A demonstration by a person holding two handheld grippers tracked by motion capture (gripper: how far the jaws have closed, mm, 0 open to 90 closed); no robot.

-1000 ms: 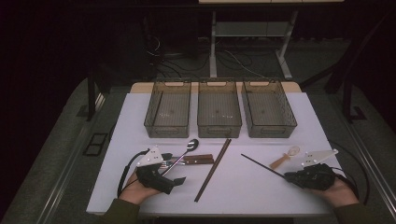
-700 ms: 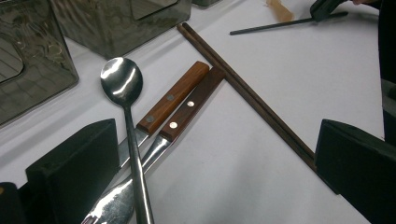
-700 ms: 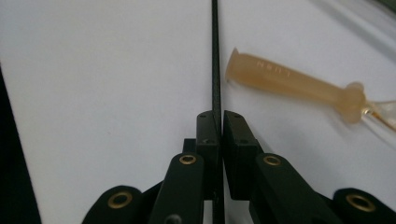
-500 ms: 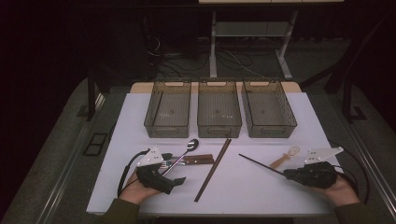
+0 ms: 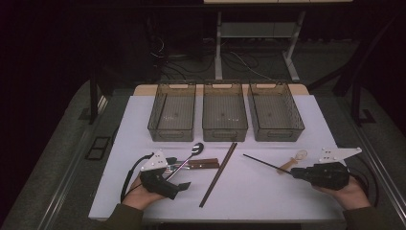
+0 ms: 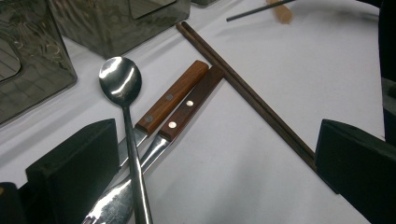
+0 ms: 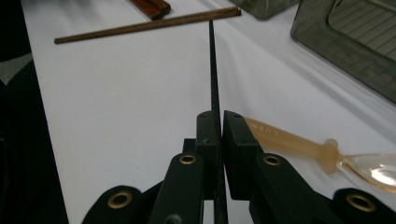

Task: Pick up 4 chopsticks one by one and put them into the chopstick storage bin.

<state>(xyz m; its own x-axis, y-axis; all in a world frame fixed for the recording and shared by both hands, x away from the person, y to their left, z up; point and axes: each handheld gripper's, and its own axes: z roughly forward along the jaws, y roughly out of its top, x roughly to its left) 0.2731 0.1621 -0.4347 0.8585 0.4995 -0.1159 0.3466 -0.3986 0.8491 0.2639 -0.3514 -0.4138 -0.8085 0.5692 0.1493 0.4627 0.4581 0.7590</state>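
Both tongs rested low on the white counter (image 5: 268, 191): the left tongs (image 5: 178, 186) gaped wide and gripped nothing, while the right tongs (image 7: 217, 126) were clamped tight on a thin black chopstick (image 7: 212, 65) that pointed away over the counter. Three grey bins (image 5: 225, 112) stood in a row at the far side. Brown chopsticks (image 5: 219, 174) lay near the middle. Two wooden-handled utensils (image 6: 180, 105) lay side by side, a steel spoon (image 6: 123, 116) crossing them. An amber plastic spoon (image 7: 317, 149) lay just beside the right tongs.

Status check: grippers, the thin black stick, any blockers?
Right gripper shut on black stick. Left gripper open over steel spoon. Amber spoon beside right jaws; no blocker.
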